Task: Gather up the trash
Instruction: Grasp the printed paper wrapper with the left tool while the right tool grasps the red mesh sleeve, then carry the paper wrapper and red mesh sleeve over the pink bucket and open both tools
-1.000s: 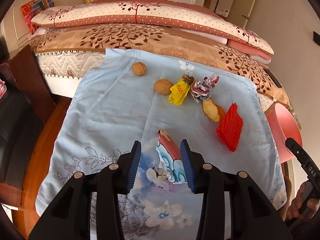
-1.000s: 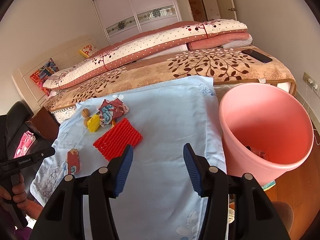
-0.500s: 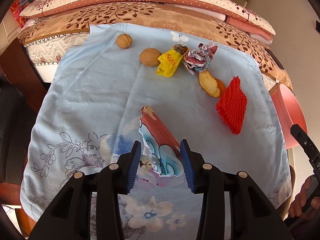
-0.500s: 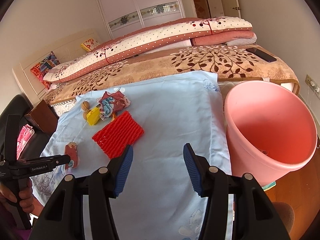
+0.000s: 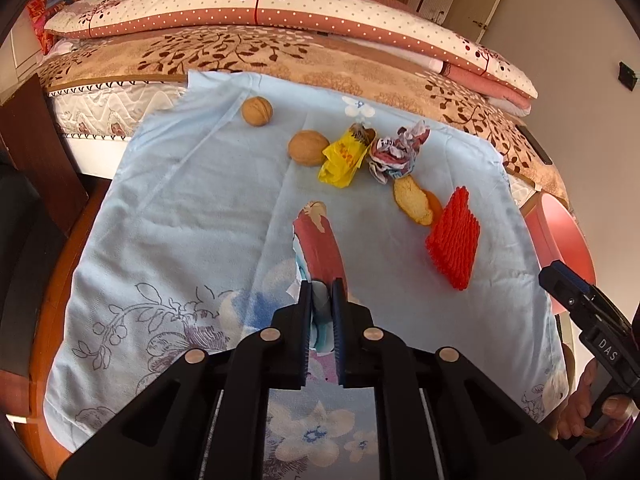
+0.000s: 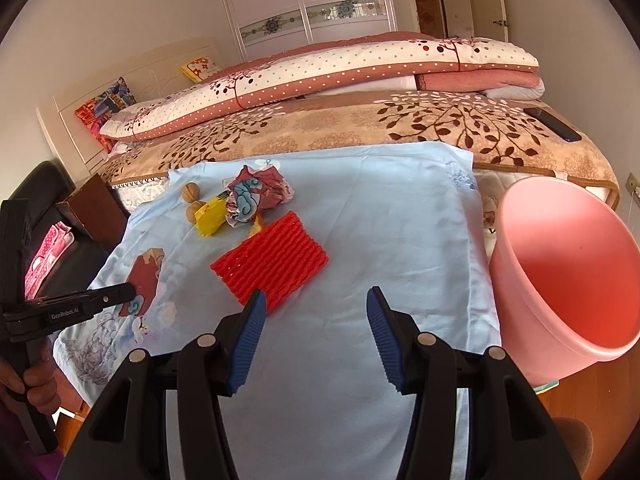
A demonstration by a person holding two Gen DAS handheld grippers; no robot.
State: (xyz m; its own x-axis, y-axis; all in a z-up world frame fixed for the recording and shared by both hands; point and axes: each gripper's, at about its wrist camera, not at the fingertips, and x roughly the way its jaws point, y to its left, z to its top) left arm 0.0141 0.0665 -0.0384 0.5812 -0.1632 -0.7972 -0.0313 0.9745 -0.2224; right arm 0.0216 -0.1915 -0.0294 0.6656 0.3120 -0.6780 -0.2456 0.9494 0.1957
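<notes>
A long red and blue snack wrapper [image 5: 318, 240] lies on the light blue cloth [image 5: 192, 200]. My left gripper [image 5: 321, 286] is closing its jaws, and the blue pads pinch the wrapper's near end. In the right wrist view the same wrapper [image 6: 146, 276] sits at the left gripper's tip [image 6: 130, 292]. My right gripper [image 6: 316, 294] hovers open and empty over the cloth, just in front of a red foam net [image 6: 270, 260]. The pink bin [image 6: 568, 276] stands to its right beside the bed.
Farther back on the cloth lie two walnuts [image 5: 257, 111], a yellow wrapper [image 5: 344, 158], a crumpled printed paper [image 5: 396, 152] and an orange peel [image 5: 412, 200]. A folded quilt and a phone [image 6: 552, 124] rest on the bed behind. A dark chair [image 6: 48, 216] is at left.
The left jaws have gone from wide apart to pinched on the red and blue wrapper. The right gripper has shifted left, closer to the red foam net, still open.
</notes>
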